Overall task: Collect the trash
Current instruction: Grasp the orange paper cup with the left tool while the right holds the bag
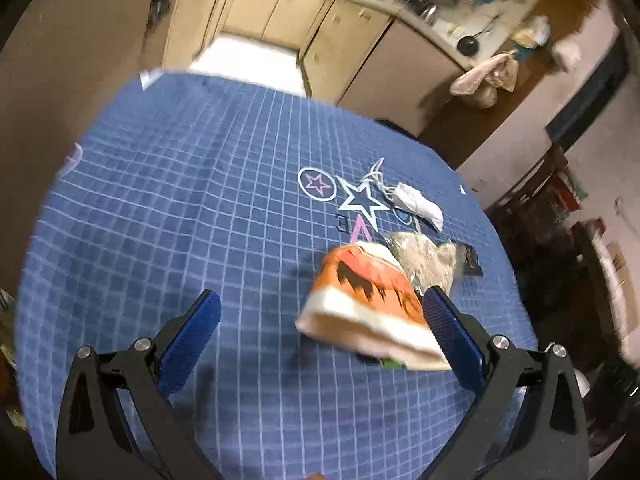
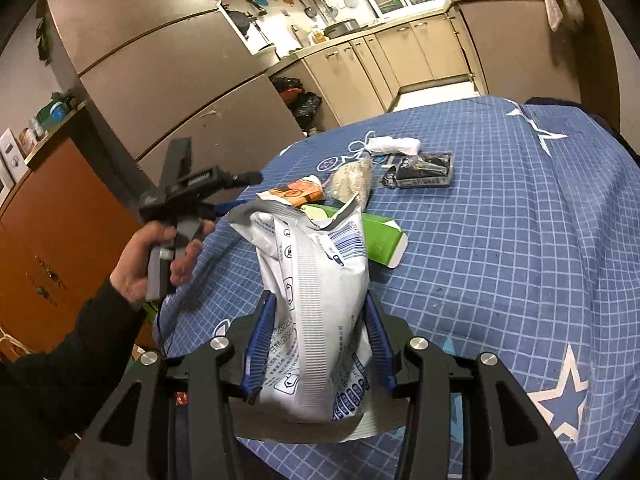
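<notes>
Trash lying on a round table (image 2: 520, 240) under a blue checked cloth, a white plastic bag (image 2: 316, 304) standing open at its near edge

The right gripper (image 2: 318, 340) is clenching the bag's lower half; a green carton (image 2: 380, 240) is lying just behind it. The left gripper (image 1: 320, 332), jaws spread wide and gripping nothing, is hovering beside an orange snack packet (image 1: 360, 304), with a crumpled clear wrapper (image 1: 428, 264) and a white wad (image 1: 420, 204) lying beyond

— Where are we logged?
— Home kitchen. We list: beige cabinets (image 2: 404, 56), tall fridge (image 2: 160, 60), utensils hung on wall (image 2: 296, 8), pan on counter (image 2: 340, 28), table under blue checked cloth (image 2: 500, 240).
</notes>
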A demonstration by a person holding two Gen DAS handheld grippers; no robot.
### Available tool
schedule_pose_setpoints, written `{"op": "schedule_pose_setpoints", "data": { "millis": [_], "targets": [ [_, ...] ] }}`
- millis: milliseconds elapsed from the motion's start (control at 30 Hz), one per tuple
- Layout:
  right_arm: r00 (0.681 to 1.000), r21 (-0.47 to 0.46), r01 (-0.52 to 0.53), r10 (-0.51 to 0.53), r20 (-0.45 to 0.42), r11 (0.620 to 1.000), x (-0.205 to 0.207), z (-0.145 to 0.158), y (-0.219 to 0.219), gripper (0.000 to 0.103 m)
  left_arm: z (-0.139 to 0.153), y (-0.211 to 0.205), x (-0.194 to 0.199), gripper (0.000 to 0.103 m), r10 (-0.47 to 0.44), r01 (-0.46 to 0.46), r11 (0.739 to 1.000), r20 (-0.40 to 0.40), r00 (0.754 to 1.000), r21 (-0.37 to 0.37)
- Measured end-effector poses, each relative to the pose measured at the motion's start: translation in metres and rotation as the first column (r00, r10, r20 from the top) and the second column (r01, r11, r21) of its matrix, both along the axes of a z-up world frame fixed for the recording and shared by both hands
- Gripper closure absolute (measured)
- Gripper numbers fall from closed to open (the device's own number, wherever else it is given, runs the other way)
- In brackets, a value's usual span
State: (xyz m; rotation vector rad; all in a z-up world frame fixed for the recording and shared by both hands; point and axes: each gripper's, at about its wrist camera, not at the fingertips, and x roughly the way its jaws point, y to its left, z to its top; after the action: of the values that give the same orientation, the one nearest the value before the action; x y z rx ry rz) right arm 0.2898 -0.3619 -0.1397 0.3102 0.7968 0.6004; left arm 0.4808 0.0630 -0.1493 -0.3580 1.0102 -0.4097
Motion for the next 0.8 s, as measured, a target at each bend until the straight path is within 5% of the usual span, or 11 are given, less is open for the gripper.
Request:
{"op": "schedule_pose_setpoints", "data": {
  "millis": [133, 267, 400, 433, 467, 567, 733, 800],
  "targets": [
    [1.000, -0.004, -0.004, 0.004, -0.007, 1.000, 0.002, -0.004, 0.004, 0.056, -0.018, -0.001, 0.029, 0.006, -0.003, 0.003, 1.000, -0.112, 0.994, -0.004],
    [1.000, -0.004, 0.001, -0.001, -0.017, 1.000, 0.006, -0.008, 0.005, 0.056, -0.021, -0.005, 0.038, 0.006, -0.020, 0.011, 0.998, -0.138, 0.990, -0.063],
    [1.000, -0.002, -0.003, 0.003, -0.019, 1.000, 0.011, -0.011, 0.012, 0.056, -0.022, -0.018, 0.033, 0.015, -0.038, 0.034, 0.999, -0.124, 0.992, -0.028],
    [1.000, -0.002, -0.003, 0.003, -0.020, 1.000, 0.011, -0.011, 0.012, 0.056, -0.022, -0.017, 0.033, 0.025, -0.033, 0.028, 0.999, -0.127, 0.991, -0.036],
    [1.000, -0.001, -0.002, 0.002, -0.019, 1.000, 0.010, -0.010, 0.013, 0.056, -0.024, -0.017, 0.033, 0.051, -0.040, 0.030, 0.997, -0.146, 0.988, -0.067],
    [1.000, 0.003, 0.005, -0.005, -0.023, 1.000, 0.013, -0.011, 0.015, 0.056, -0.022, -0.022, 0.026, 0.070, -0.043, 0.034, 0.997, -0.145, 0.988, -0.064],
    [1.000, 0.006, 0.001, 0.000, -0.028, 1.000, 0.016, -0.013, 0.019, 0.056, -0.029, -0.024, 0.022, 0.069, -0.070, 0.050, 0.993, -0.184, 0.980, -0.110],
    [1.000, 0.008, -0.004, 0.004, -0.026, 1.000, 0.018, -0.013, 0.021, 0.055, -0.033, -0.026, 0.022, 0.056, -0.096, 0.068, 0.987, -0.200, 0.975, -0.145]
  ]
}}
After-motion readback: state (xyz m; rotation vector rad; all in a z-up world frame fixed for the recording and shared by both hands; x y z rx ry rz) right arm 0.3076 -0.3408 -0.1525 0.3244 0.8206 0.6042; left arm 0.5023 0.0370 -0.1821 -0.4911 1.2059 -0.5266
